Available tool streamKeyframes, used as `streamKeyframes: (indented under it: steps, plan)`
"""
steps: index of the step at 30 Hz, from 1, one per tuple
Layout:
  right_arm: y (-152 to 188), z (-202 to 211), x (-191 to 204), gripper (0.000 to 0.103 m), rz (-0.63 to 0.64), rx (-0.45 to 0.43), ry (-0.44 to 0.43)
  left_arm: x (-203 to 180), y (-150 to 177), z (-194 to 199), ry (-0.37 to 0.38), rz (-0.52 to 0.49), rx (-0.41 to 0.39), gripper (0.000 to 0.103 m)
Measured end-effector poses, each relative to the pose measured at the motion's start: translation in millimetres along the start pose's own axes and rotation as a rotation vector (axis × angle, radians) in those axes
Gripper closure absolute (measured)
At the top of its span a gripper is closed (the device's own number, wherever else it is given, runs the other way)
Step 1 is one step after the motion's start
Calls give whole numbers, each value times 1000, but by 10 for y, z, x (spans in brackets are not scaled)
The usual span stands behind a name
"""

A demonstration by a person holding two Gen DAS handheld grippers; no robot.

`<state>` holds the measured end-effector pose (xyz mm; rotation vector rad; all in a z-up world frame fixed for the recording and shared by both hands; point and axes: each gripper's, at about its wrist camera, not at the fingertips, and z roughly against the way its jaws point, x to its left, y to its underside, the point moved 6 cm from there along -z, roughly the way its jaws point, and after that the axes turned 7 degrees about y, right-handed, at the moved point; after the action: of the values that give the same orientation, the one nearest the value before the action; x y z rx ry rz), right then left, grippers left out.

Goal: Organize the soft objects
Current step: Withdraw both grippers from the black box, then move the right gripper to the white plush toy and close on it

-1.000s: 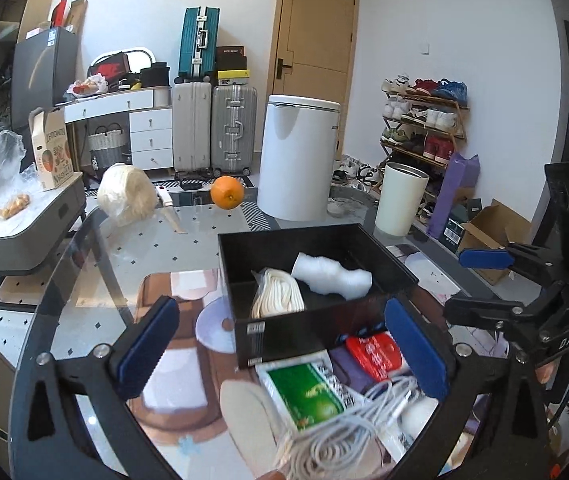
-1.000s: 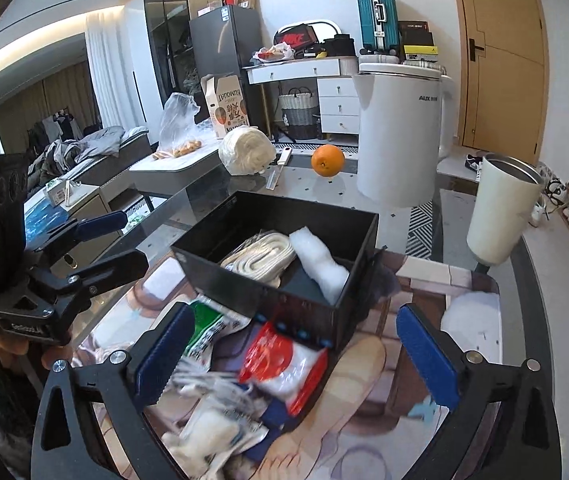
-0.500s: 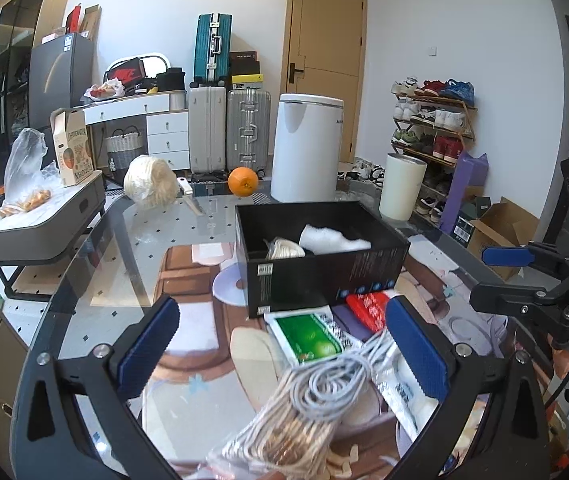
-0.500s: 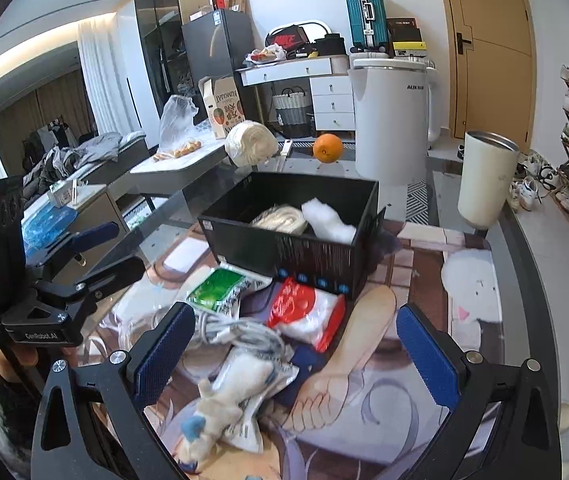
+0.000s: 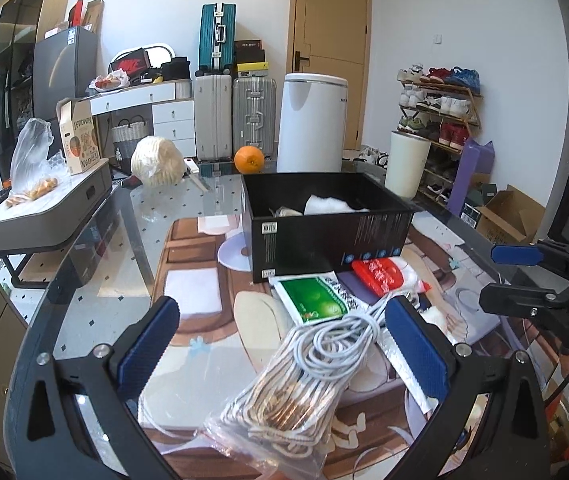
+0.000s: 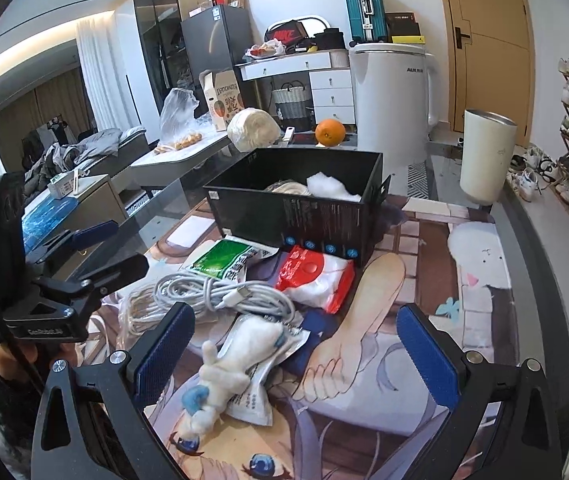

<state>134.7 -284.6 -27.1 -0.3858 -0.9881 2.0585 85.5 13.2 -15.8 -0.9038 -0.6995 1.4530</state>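
Soft objects heaped just in front of black box (image 5: 326,226) on table mat: bagged cord bundle (image 5: 296,392), white cable coil (image 6: 224,298), green packet (image 5: 316,304), red-and-white pack (image 6: 314,276), white plush toy (image 6: 224,364) lying on a foil sachet. Box already holding a rope coil and a white wad. Left gripper (image 5: 282,354) hanging above the bagged cord, fingers spread wide, pinching nothing. Right gripper (image 6: 294,358) above plush and sachet, likewise spread, nothing between the pads. Handling, by guess: all light and yielding; cord bag slick plastic, likely to slide or crumple, best pinched across the thick middle of the bundle rather than at the loose film edge. Cable coil loose, loops overlapping cord bag and packets, apt to trail and drag neighbours; take through the bunched centre. Plush squashy, easy by the body. Packets flat and overlapping, harder to get a finger under; edge grip probably needed. Surface: glass table (image 5: 96,280) under a printed mat, smooth, things prone to skid. Beyond: orange (image 5: 249,159) and pale yarn ball (image 5: 157,162) at far edge, white bin, suitcases, shoe rack, wooden door.
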Motion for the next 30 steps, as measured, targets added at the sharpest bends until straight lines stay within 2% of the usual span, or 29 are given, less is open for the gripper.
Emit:
streamKeyframes:
  steps: [8,18,27,30]
  plan:
    - [113,8,31,1,4,13,0,36,126,-59,-21,3,21,0]
    - [240,-28,49,1,-6,46,-13,36,206,-36,-4,-8,36,0]
    - [363,-137,326,1,18,98,-61,-1,249,-55,1,-26,53,0]
    - [420,-210,438,1,50,115,-51,19,253,-51,6,-13,51,0]
